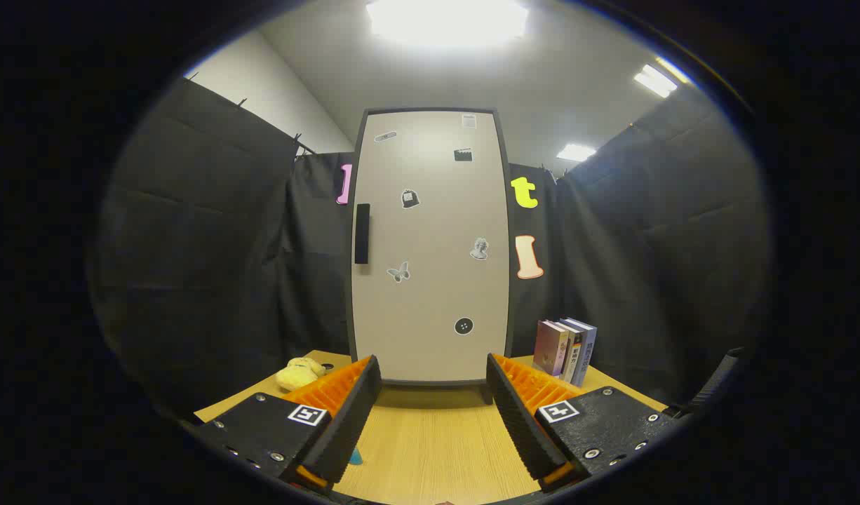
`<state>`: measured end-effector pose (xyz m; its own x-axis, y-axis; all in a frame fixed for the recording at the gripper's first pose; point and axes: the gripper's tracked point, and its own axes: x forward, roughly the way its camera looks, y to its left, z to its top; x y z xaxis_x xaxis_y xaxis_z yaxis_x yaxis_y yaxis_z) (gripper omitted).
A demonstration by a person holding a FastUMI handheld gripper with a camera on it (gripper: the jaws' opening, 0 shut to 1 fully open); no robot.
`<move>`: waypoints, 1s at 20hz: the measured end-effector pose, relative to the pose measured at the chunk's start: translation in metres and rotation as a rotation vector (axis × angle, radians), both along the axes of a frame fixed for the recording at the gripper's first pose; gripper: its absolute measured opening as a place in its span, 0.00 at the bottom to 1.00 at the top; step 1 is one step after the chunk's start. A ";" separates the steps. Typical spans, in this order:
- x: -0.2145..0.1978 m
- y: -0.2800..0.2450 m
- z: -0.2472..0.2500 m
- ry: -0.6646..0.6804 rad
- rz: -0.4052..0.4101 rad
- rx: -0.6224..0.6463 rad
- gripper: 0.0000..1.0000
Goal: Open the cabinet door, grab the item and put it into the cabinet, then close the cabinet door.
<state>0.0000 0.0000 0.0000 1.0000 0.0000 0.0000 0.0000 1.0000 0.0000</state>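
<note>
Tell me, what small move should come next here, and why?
Probably steer the open, empty hand-held gripper up and left toward the dark handle on the cabinet door. The door looks shut, and the yellow plush toy still lies on the table.

Cabinet (430, 245) stands upright at the far end of the wooden table, straight ahead, beyond my fingers. Tall, w/ a pale beige door in a dark frame; door is shut flush. Dark vertical handle (362, 233) sits on the door's left edge, approx mid-height. Small stickers are scattered over the front. Yellow plush toy (300, 373) lies on the table just left of the cabinet's base.
</note>
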 end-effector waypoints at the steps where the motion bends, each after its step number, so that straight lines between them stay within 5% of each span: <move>1: 0.000 -0.002 0.000 0.001 -0.002 0.004 0.94; 20: 0.004 -0.020 -0.002 0.025 -0.005 0.038 0.94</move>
